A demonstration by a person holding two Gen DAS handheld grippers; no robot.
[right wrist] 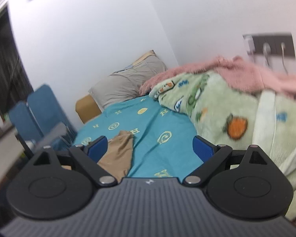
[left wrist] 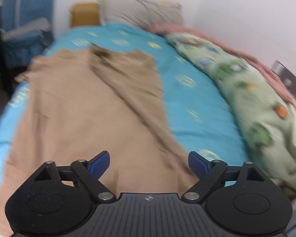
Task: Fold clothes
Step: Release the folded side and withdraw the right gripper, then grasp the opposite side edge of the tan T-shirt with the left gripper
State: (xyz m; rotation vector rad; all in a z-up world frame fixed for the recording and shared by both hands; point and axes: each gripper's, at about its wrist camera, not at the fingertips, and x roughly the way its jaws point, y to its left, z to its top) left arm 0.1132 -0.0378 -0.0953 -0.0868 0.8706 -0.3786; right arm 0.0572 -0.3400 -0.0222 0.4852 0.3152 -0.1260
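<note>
A tan garment [left wrist: 84, 106] lies spread along the teal bed sheet [left wrist: 187, 102], with a diagonal fold running down its right side. My left gripper [left wrist: 149, 163] is open and empty, hovering over the garment's near end. In the right wrist view a corner of the same tan garment [right wrist: 118, 154] shows on the teal sheet [right wrist: 157, 126]. My right gripper [right wrist: 150, 148] is open and empty above the sheet, to the right of the garment.
A green patterned blanket [left wrist: 246, 90] and a pink blanket [right wrist: 246, 69] are piled along the bed's right side by the wall. A grey pillow [right wrist: 128, 83] lies at the head. A blue chair [right wrist: 39, 110] stands left of the bed. A wall socket panel [right wrist: 270, 45] has plugs in it.
</note>
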